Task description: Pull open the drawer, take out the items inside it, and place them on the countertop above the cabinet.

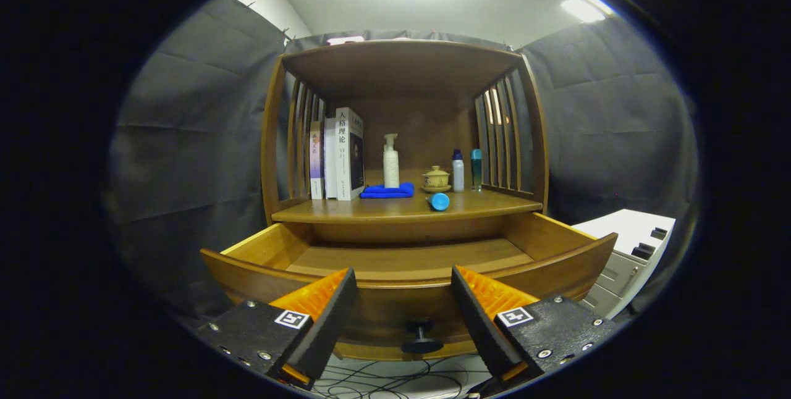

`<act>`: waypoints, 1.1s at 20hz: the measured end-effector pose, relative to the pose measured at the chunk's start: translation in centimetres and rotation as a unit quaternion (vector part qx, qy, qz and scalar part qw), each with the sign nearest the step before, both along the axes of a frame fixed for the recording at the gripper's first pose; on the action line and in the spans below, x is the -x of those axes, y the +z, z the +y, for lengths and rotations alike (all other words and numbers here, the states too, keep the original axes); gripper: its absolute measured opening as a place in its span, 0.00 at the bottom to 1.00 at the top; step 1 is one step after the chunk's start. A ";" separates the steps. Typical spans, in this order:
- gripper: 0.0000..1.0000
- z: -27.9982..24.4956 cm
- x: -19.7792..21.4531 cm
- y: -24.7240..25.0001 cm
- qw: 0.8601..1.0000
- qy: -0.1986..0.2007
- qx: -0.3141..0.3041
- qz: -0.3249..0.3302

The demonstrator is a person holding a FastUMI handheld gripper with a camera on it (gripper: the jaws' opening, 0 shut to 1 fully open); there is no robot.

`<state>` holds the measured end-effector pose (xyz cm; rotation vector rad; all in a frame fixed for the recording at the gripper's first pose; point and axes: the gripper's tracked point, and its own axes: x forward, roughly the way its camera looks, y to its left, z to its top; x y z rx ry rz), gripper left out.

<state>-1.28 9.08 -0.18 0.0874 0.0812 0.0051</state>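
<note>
The wooden drawer [556, 244] is pulled out towards me, and the part of its bottom that I see is bare wood. Its dark round knob [421, 337] sits on the front panel, low between my fingers. My gripper [404, 281] is open, with nothing between its fingers, held just in front of the drawer's front edge. On the countertop [494, 204] above the drawer a blue cylinder [439, 201] lies on its side near the front. Behind it lie a folded blue cloth [387, 191], a white pump bottle [390, 163], a small lidded tea bowl [436, 179] and two slim bottles [458, 172].
Several books [338, 155] stand at the countertop's left, against the slatted side of the wooden cabinet [272, 139]. A white-topped grey unit [624, 244] stands to the right of the drawer. Cables [383, 380] lie on the floor below the drawer.
</note>
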 end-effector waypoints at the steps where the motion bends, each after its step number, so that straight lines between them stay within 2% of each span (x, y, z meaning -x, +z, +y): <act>1: 0.94 0.1 0.2 -0.4 1.000 0.001 -0.007 0.005; 5: 0.95 0.0 0.0 -2.8 0.999 0.006 -0.005 0.041; 14: 0.94 -0.2 -0.4 -2.5 1.000 0.005 -0.009 0.029; 22: 0.94 -0.8 -3.9 -2.0 0.999 0.019 -0.005 0.026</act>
